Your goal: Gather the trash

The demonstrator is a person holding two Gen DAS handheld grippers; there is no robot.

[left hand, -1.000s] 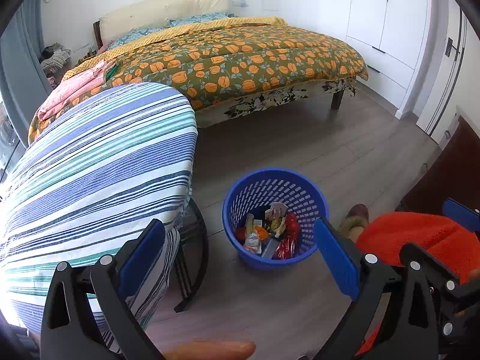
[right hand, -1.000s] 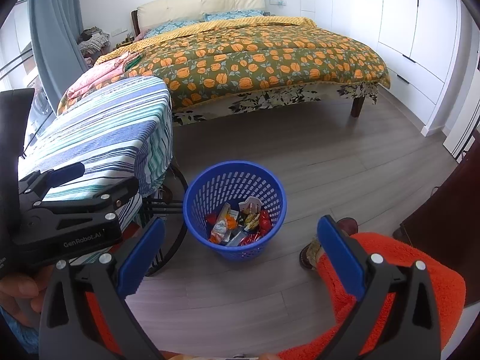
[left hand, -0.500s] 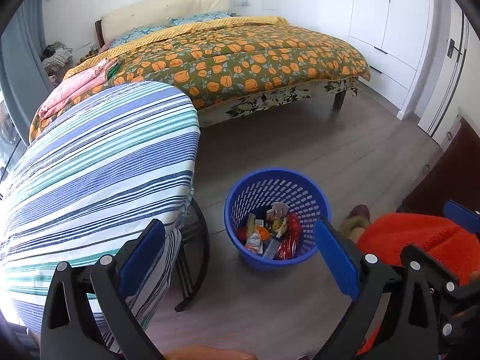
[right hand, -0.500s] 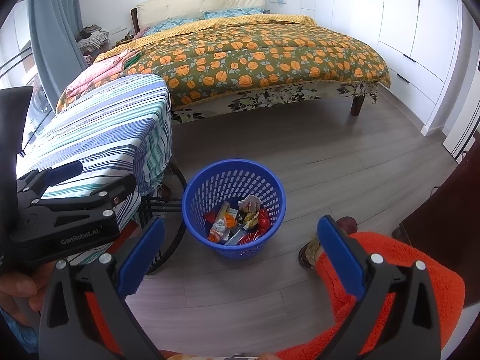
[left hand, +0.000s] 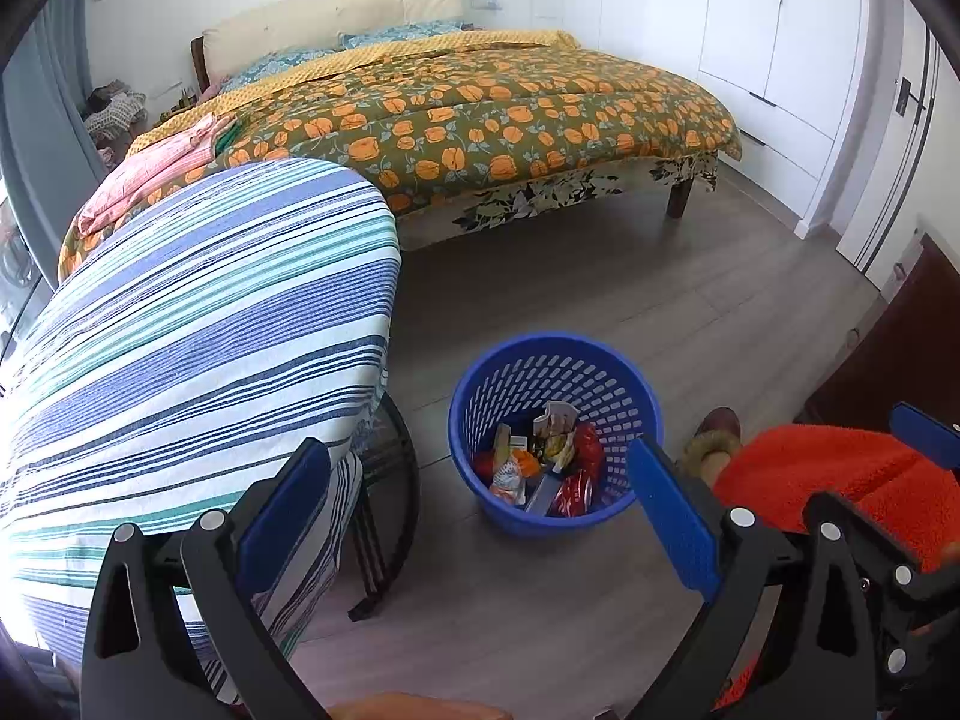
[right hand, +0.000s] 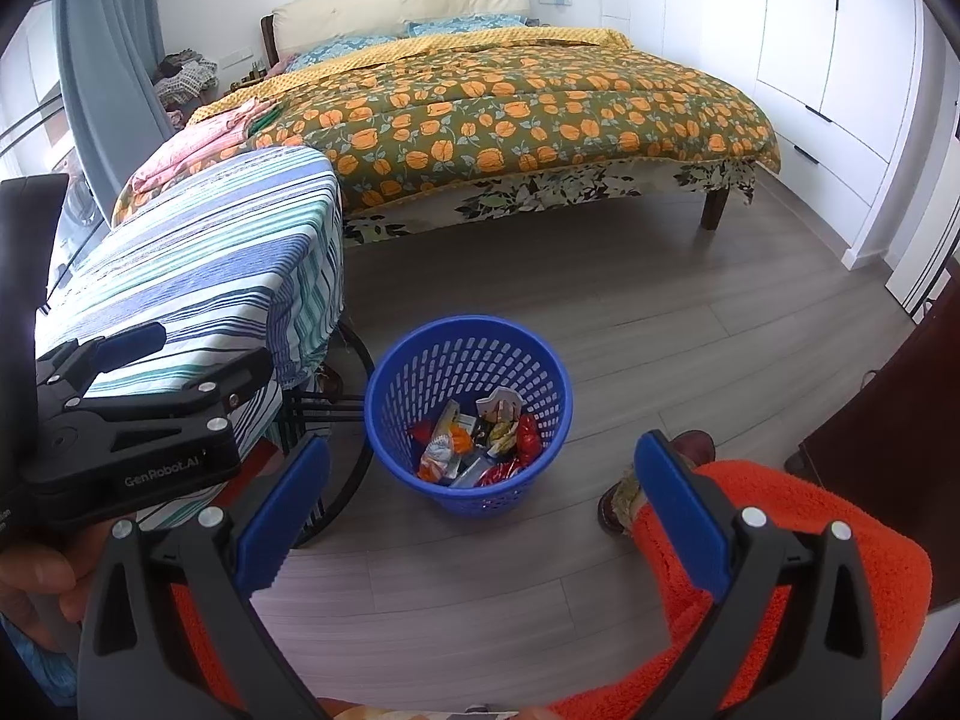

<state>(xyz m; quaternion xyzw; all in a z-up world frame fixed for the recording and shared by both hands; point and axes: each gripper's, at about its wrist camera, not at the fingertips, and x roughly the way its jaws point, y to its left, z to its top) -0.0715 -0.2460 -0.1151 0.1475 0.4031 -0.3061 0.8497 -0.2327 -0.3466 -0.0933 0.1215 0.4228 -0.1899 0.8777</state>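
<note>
So the bin (left hand: pixel 555 432) is a round blue plastic basket with slotted, perforated walls, tapering toward the base, sitting on the grey wood-look plank floor (left hand: pixel 600 288). Inside it is the trash (left hand: pixel 540 468): a crumpled heap of shiny wrappers, red, orange, white and silver, plus a torn bit of white card sticking up. Same pile in the right view (right hand: pixel 480 444), all of it down at the bottom of the bin (right hand: pixel 468 414).

Left gripper (left hand: pixel 480 510) has its jaws wide apart, nothing between the flat blue ribbed pads (left hand: pixel 288 504), black frame behind with silver screws. Right gripper (right hand: pixel 480 504) is the same deal, spread wide and empty. Both hang above the floor, aimed at the bin.

Around it: a table (left hand: pixel 180 330) draped in a soft blue, teal and white striped cloth just left of the bin, with curved black metal legs (left hand: pixel 390 510) poking out near the rim. Behind is a bed (left hand: pixel 480 114) with a puffy olive quilt printed with orange flowers and a cream padded headboard. Glossy white wardrobe doors (left hand: pixel 750 30) on the right. Fuzzy orange fabric (right hand: pixel 780 540) fills the lower right, and a brown shoe (right hand: pixel 696 444) peeks out right beside the bin.
</note>
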